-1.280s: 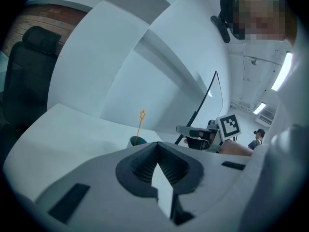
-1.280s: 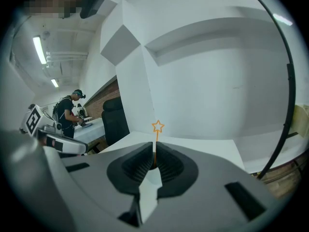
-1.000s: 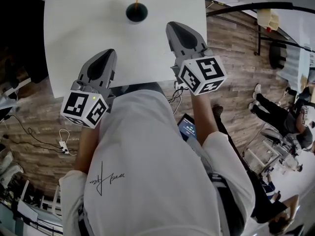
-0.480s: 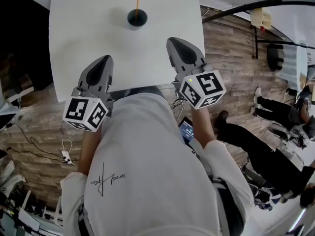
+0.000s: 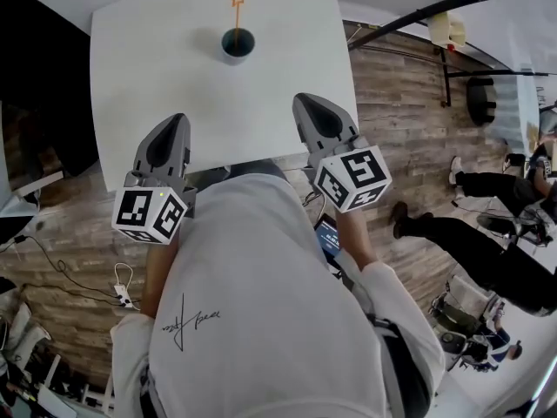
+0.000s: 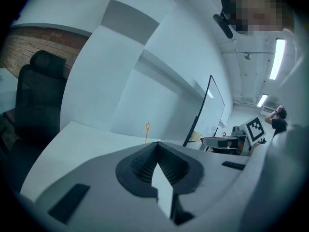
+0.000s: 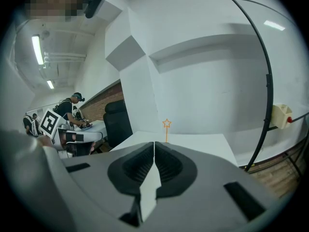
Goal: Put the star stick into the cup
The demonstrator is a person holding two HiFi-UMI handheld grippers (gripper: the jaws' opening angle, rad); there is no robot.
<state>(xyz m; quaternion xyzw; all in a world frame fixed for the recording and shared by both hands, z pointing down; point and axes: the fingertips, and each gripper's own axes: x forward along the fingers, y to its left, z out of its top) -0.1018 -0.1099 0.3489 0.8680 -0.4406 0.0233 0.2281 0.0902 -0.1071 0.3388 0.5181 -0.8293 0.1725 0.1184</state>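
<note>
Filling the lower half of the head view, the person's white shirt [image 5: 261, 303] hides both forearms' upper parts and the near edge of the white table [image 5: 165, 85]. A black handwritten scrawl on the shirt cannot be read. A small lit screen [image 5: 328, 233] beside the right arm is half covered, and its print is too small to make out.

The left gripper [image 5: 176, 120] and the right gripper [image 5: 302, 101] are held over the table's near edge, well apart from each other. Each carries a cube with black-and-white square markers, no letters. In each gripper's own view the jaws are pressed together with nothing between them.

The dark cup [image 5: 238, 43] stands near the table's far edge, well away from both grippers. The orange star stick [image 5: 236, 7] has its lower end inside the cup and its star above the rim. In both gripper views the gripper's own body hides the cup, so only the star and upper stick show.
</note>
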